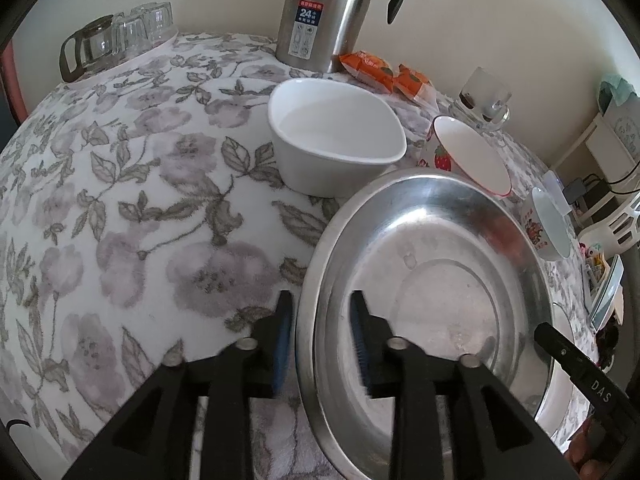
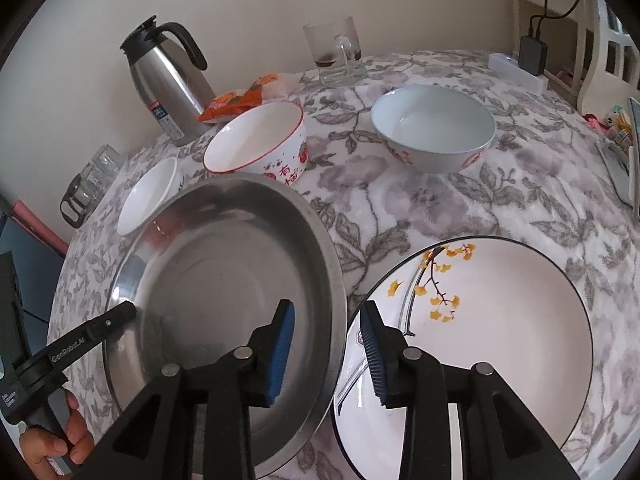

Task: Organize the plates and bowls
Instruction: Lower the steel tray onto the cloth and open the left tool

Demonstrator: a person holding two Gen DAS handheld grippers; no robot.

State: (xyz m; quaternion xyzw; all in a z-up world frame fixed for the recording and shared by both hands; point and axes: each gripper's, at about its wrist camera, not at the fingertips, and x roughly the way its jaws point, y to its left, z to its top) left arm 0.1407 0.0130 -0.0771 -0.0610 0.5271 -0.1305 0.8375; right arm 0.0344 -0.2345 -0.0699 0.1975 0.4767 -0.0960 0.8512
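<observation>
Both grippers point steeply down, jaws parted with clear gaps beside the blue pads: the left gripper (image 1: 320,340) straddles a metal rim without pressing it, the right gripper (image 2: 330,344) likewise, while a hand (image 2: 52,444) grasps the left tool's handle at near left.

A floral-clothed table (image 2: 460,208) carries bowls (image 2: 434,132), a steel basin (image 2: 224,264), a plate (image 2: 500,320) and a flask (image 2: 168,76).

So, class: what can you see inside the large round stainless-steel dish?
The large round stainless-steel dish holds no food or crockery; only its bare, scuffed metal floor and reflections show. Its nearest part is hidden behind the right gripper.
</observation>
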